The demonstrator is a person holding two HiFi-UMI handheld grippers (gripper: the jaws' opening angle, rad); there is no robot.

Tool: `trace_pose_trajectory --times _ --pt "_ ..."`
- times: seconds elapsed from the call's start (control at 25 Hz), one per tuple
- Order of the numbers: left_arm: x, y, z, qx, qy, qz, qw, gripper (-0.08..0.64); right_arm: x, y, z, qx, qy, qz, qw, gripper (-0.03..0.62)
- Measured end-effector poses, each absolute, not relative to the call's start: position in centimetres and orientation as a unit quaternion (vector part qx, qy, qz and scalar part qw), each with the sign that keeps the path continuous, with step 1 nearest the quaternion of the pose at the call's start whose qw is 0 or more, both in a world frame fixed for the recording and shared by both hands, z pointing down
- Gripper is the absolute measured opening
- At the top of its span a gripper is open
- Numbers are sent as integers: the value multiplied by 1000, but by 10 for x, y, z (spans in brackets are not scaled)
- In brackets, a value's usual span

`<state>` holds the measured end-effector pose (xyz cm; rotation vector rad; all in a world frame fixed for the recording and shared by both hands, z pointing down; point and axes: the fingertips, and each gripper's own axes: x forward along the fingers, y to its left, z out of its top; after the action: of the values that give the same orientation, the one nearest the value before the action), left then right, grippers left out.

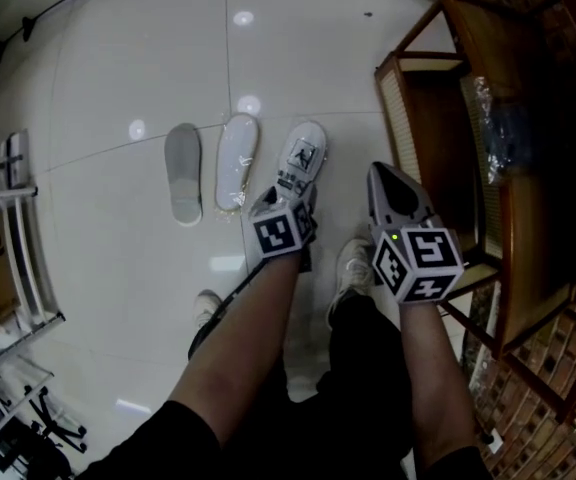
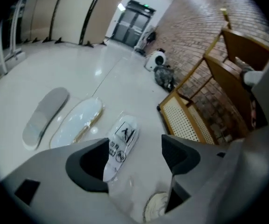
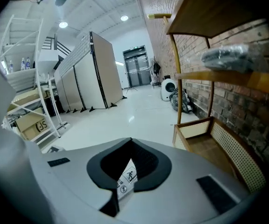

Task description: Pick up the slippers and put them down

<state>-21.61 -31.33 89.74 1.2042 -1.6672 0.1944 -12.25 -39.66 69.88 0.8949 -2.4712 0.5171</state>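
Note:
Three slippers lie side by side on the white floor: a grey slipper (image 1: 183,173) (image 2: 43,115), a white slipper (image 1: 236,161) (image 2: 78,120) in clear wrap, and a bagged slipper (image 1: 301,156) (image 2: 123,141) with a printed label. My left gripper (image 1: 290,198) (image 2: 134,143) hangs just above the near end of the bagged slipper, jaws wide open and touching nothing. My right gripper (image 1: 386,183) (image 3: 130,141) is to its right, near the wooden rack, with its tips together and nothing held. The bagged slipper's label (image 3: 126,181) shows through the gap behind the right gripper's pads.
A wooden shelf rack (image 1: 448,98) (image 2: 186,120) (image 3: 204,125) stands at the right against a brick wall, with a bagged dark item (image 1: 508,133) on one shelf. A white metal rack (image 1: 18,228) with boxes is at the left. The person's shoes (image 1: 353,268) are below the grippers.

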Motion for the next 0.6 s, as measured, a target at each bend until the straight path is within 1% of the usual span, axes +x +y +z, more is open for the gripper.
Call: trace_pose_trajectory --times 0.08,0.2,0.28,0.4,0.48,0.6 --pt "-220 -326 863 545 -694 96 461 350 -121 -397 687 332 -898 173 230 9" --pt "-223 -338 794 601 -695 92 384 348 -111 -387 658 337 -901 153 228 9" --pt "-237 -353 738 640 -695 96 312 330 -116 -393 633 342 -907 133 207 9" --pt "-263 -371 652 672 -707 100 199 330 -125 -405 586 353 -915 93 169 9" --pt "-270 -363 603 668 -722 80 164 330 -126 -394 555 357 -918 83 152 9" --pt "-267 -331 536 660 -737 36 140 330 -129 -359 507 345 -927 74 131 9"
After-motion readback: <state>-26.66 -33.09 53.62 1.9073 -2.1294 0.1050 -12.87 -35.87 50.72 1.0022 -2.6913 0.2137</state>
